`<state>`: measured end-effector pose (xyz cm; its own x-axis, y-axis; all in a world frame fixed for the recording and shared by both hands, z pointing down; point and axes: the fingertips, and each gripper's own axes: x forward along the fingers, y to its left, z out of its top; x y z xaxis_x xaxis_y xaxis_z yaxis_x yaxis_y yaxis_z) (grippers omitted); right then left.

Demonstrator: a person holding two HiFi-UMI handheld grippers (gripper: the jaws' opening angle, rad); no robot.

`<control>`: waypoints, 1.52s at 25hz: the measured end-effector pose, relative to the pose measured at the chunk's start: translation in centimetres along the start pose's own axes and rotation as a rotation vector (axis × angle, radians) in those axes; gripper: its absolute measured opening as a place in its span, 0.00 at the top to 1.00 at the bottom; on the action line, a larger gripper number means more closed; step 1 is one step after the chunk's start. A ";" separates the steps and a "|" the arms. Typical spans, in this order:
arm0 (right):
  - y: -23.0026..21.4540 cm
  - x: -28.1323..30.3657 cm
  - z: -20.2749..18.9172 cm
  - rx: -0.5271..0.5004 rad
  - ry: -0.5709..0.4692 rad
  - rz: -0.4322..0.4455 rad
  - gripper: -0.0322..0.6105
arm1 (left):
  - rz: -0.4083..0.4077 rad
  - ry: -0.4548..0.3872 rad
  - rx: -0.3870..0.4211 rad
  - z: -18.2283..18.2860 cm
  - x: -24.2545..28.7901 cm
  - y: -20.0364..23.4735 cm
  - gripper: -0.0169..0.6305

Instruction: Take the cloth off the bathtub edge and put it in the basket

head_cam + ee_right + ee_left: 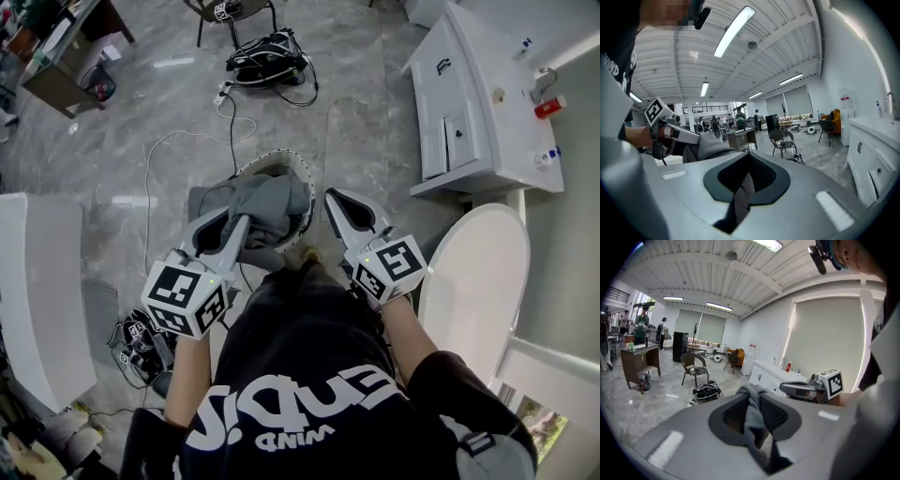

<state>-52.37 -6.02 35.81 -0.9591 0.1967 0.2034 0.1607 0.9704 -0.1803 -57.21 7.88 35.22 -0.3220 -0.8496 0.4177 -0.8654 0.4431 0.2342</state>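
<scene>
We hold the cloth (267, 202) above the basket (281, 156), left hand-held gripper (239, 223) clamped on it, right hand-held gripper (331, 196) together and empty. Next we should lower and release.

The left gripper (235, 229) points forward and a little down, and its jaws are closed on a fold of the grey cloth (267, 202), which hangs between them. The right gripper (337, 201) is beside it at the right, almost level, with its jaws together and nothing between them. Both forearms (187, 373) reach forward from the body, near each other.
</scene>
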 end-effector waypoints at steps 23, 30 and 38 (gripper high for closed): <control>-5.5 5.7 -5.0 0.095 0.163 0.055 0.94 | 0.006 0.191 -0.091 -6.1 6.8 4.1 0.89; -7.5 7.5 -9.6 0.133 0.238 0.046 0.94 | -0.027 0.271 -0.114 -11.2 10.0 5.6 0.89; -7.5 9.7 -16.7 0.184 0.316 0.056 0.94 | -0.043 0.324 -0.144 -17.8 14.1 7.0 0.89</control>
<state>-59.03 -9.05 55.21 -0.8263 0.3105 0.4699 0.1394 0.9211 -0.3635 -60.98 4.16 58.39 -0.1276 -0.7435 0.6564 -0.8048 0.4644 0.3696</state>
